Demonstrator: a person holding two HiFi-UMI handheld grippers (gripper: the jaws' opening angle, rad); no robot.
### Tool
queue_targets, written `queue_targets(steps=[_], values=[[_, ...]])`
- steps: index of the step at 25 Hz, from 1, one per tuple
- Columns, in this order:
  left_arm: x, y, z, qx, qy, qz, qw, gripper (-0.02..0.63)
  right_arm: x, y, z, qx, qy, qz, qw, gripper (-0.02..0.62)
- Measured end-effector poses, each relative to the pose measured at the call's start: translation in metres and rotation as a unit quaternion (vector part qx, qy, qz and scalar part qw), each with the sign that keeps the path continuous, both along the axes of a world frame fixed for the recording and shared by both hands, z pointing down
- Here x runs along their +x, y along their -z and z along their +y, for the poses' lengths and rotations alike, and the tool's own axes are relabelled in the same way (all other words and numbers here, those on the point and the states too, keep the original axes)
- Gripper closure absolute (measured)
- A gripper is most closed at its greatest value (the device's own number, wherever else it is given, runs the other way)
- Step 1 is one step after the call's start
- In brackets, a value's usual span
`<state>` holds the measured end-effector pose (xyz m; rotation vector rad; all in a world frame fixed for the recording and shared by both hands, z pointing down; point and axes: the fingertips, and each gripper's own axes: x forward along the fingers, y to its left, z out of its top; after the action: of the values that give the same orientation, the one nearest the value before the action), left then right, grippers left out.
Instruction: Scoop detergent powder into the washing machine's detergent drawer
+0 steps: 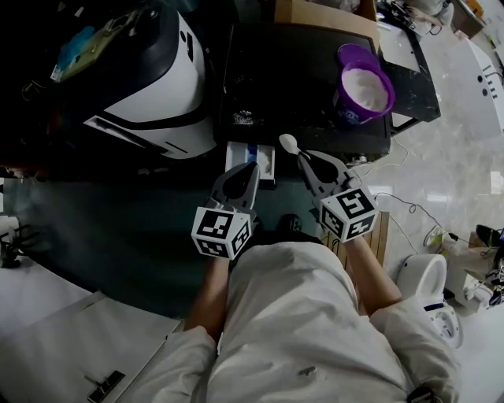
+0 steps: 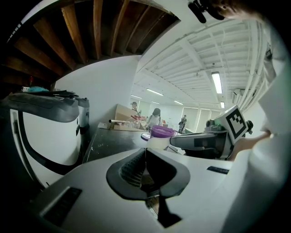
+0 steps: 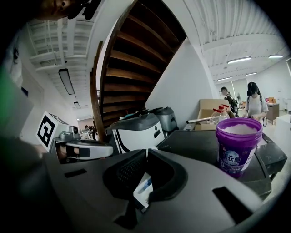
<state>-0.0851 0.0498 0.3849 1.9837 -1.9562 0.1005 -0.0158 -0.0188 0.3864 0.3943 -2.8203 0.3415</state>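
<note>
The purple tub (image 1: pixel 364 90) of white detergent powder stands open on the black table (image 1: pixel 299 71), at its right end. Left of the table is the white and black washing machine (image 1: pixel 157 86). Its white detergent drawer (image 1: pixel 250 157) is pulled out below the table's front edge. My right gripper (image 1: pixel 302 155) is shut on the handle of a white spoon (image 1: pixel 288 142), whose bowl hovers just right of the drawer. Whether the bowl holds powder I cannot tell. My left gripper (image 1: pixel 253 167) is shut with nothing in it, above the drawer's near end. The tub (image 3: pixel 238 145) sits ahead to the right in the right gripper view.
A cardboard box (image 1: pixel 315 12) sits at the table's far edge. Cables and a white appliance (image 1: pixel 421 275) lie on the pale floor to the right. Wooden stairs (image 3: pixel 132 54) rise overhead. People (image 3: pixel 252 100) stand far behind the table.
</note>
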Motion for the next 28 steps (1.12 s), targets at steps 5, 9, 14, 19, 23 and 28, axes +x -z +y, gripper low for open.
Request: queue_targets(steps=[5, 9, 14, 19, 23, 28], values=[[0.010, 0.001, 0.007, 0.004, 0.020, -0.007, 0.9998, 0.586, 0.010, 0.006, 0.003, 0.008, 0.020, -0.010, 1.000, 0.584], [0.015, 0.001, 0.011, 0.006, 0.033, -0.010, 0.9994, 0.586, 0.015, 0.009, 0.007, 0.016, 0.033, -0.014, 0.999, 0.584], [0.020, 0.001, 0.013, 0.008, 0.041, -0.010, 0.9991, 0.586, 0.022, 0.015, 0.009, 0.021, 0.041, -0.020, 0.999, 0.586], [0.022, 0.003, 0.012, 0.006, 0.043, -0.013, 0.9990, 0.586, 0.024, 0.019, 0.010, 0.025, 0.046, -0.024, 0.998, 0.586], [0.024, 0.005, 0.011, 0.011, 0.047, -0.015, 0.9987, 0.586, 0.027, 0.020, 0.009, 0.024, 0.046, -0.026, 0.998, 0.586], [0.027, 0.003, 0.010, 0.009, 0.044, -0.015, 0.9989, 0.586, 0.029, 0.021, 0.008, 0.021, 0.046, -0.028, 0.998, 0.584]])
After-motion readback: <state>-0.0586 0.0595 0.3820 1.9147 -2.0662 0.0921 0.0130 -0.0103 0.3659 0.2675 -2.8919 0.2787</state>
